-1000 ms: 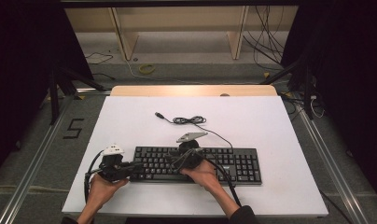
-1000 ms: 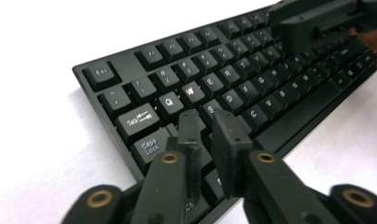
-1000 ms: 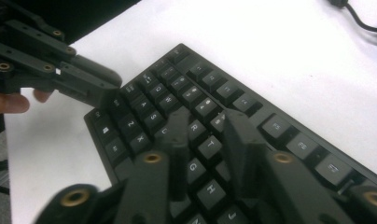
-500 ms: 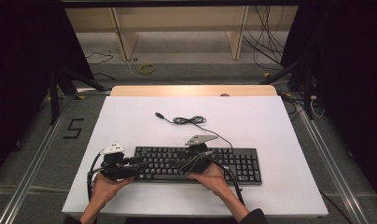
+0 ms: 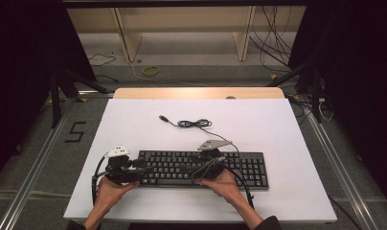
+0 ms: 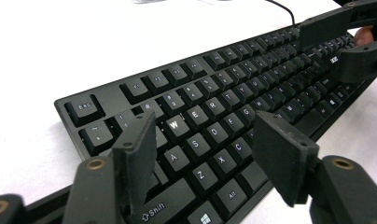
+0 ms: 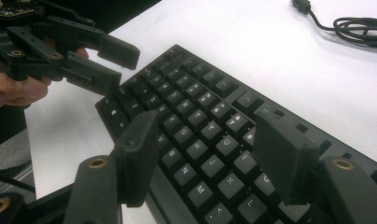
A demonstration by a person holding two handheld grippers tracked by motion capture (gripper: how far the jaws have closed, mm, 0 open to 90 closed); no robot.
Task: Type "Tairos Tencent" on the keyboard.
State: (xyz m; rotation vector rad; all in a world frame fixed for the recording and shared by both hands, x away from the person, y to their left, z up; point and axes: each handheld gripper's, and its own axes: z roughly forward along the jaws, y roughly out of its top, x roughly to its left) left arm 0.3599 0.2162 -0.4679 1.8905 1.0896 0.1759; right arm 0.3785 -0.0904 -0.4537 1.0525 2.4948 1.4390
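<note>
High view: I see black keyboard (image 5: 201, 168) near front edge of white table (image 5: 278, 129), free room behind; coiled cable (image 5: 194, 123) there.
Left gripper view: my left gripper (image 6: 200, 154) wide open, empty, over A–C keys.
Right gripper view: my right gripper (image 7: 203, 154) equally spread, empty, over keys.

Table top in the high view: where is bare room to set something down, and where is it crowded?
Free: the white table right of the coiled cable, the patch left of its plug, and the strip right of the keyboard. Crowded: the keyboard's left half, where the left gripper and right gripper hover.
</note>
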